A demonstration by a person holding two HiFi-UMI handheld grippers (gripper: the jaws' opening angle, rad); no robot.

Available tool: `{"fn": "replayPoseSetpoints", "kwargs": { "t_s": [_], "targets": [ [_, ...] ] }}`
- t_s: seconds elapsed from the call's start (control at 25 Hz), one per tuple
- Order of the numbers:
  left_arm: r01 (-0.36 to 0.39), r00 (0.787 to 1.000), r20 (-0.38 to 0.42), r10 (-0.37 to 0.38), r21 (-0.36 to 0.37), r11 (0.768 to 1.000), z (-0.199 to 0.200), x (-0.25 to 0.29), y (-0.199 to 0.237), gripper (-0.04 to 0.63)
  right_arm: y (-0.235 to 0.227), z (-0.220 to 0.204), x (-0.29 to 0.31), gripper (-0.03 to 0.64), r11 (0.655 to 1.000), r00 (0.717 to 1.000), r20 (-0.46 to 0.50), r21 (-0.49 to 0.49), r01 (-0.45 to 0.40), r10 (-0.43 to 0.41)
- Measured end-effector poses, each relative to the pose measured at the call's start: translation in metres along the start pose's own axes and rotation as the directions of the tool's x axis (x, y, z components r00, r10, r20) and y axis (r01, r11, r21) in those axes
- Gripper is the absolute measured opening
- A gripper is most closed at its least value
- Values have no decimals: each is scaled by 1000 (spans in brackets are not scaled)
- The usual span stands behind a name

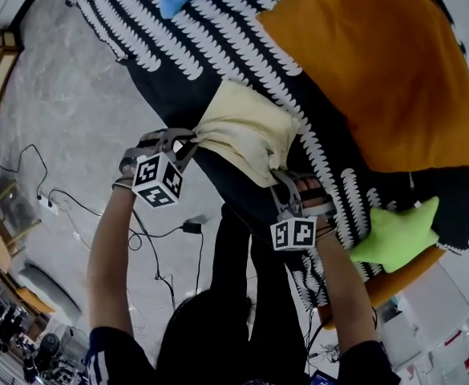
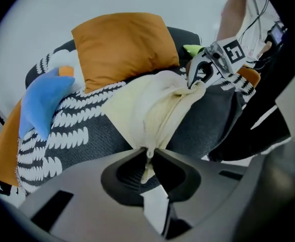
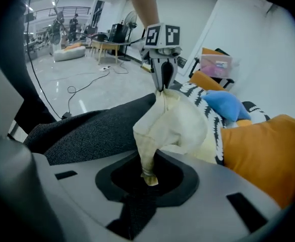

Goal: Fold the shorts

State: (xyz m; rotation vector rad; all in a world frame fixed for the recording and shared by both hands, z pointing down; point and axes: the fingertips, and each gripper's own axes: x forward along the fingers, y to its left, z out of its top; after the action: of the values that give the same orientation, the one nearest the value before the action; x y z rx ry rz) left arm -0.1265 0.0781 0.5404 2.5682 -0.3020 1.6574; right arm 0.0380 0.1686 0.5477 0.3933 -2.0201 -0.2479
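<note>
Shorts point(image 1: 246, 131) of cream cloth lie bunched at the near edge of the black-and-white patterned cover point(image 1: 178, 22), stretched between the left gripper point(image 1: 188, 147) and the right gripper point(image 1: 285, 184), each with jaws clamped on an opposite corner, probably to spread them flat for folding.

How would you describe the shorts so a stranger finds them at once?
Find the black cover with white leaf-like marks, beside the big orange cushion. At its near edge lie the pale yellow cloth shorts, pinched by the left hand-held gripper and the right hand-held gripper. Only they are pale; the neighbours are orange, blue or green.
</note>
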Motion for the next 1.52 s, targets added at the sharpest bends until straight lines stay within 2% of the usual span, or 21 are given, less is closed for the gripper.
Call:
{"fn": "replayPoseSetpoints", "kwargs": {
  "t_s": [0.08,0.24,0.4,0.44,0.48,0.56,0.64,0.72,0.8,0.88,0.96,1.0,1.04,1.08,1.12,1.16,1.24,1.28,1.36,1.44,1.52],
  "targets": [
    [9,999,-36,-8,26,1000,-13,5,-7,48,10,-4,10,75,999,999,-32,-24,-36,35],
    [-20,998,-66,21,15,1000,-20,11,-12,44,14,-2,6,69,998,998,-42,-37,-43,42],
    [-16,996,-83,18,19,1000,-21,4,-8,52,39,-2,-21,112,974,992,-15,-186,-128,127],
    [-15,996,-87,14,-9,1000,-23,3,-7,62,49,-7,-25,124,967,988,-24,-206,-151,149],
    [-10,996,-95,4,-54,998,-27,4,-7,77,59,-14,-27,104,966,986,-35,-197,-165,161],
    [28,990,-127,-53,-185,982,-42,10,-15,144,70,-23,-25,109,980,985,-53,-110,-169,164],
    [67,977,-173,-128,-321,945,-64,15,-29,274,76,-17,-26,186,983,983,-34,-19,-180,180],
    [51,967,-207,-148,-414,909,-84,10,-38,298,78,3,-36,198,980,980,28,13,-199,199],
    [6,971,-202,-126,-508,861,-94,-4,-36,298,71,24,-50,225,976,973,83,15,-216,214],
    [-14,984,-149,-101,-624,781,-90,-19,-29,298,56,38,-63,244,977,972,108,30,-212,208],
    [-26,996,-78,-44,-718,695,-82,-31,-19,290,34,40,-65,236,978,983,100,131,-163,151],
    [-38,999,-43,9,-752,658,-77,-36,-12,268,21,35,-60,227,966,992,77,228,-119,104],
    [-49,998,-9,68,-779,624,-71,-39,-5,242,9,27,-54,211,937,998,40,343,-63,53],
    [-53,993,24,119,-798,600,-64,-41,0,230,-1,17,-47,198,890,1000,-7,456,-4,9],
    [-49,987,51,153,-807,588,-57,-40,2,227,-7,9,-40,188,833,998,-54,552,47,-20],
    [-45,983,69,168,-806,591,-50,-37,3,225,-11,3,-33,187,777,995,-93,624,81,-30],
    [-56,984,63,168,-783,620,-43,-28,4,211,-8,3,-19,195,700,991,-133,707,98,-4],
    [-75,985,44,169,-769,635,-42,-22,5,194,-4,5,-11,198,677,990,-143,730,94,17],
    [-126,983,-6,183,-748,652,-43,-11,9,111,0,7,0,182,647,984,-177,753,118,26],
    [-159,981,-43,188,-729,665,-43,-2,9,48,-6,2,-1,16,616,972,-234,761,201,-28],
    [-184,979,-64,195,-696,695,-40,1,10,17,-16,0,-12,17,560,959,-265,782,275,-100]
  ]
}}
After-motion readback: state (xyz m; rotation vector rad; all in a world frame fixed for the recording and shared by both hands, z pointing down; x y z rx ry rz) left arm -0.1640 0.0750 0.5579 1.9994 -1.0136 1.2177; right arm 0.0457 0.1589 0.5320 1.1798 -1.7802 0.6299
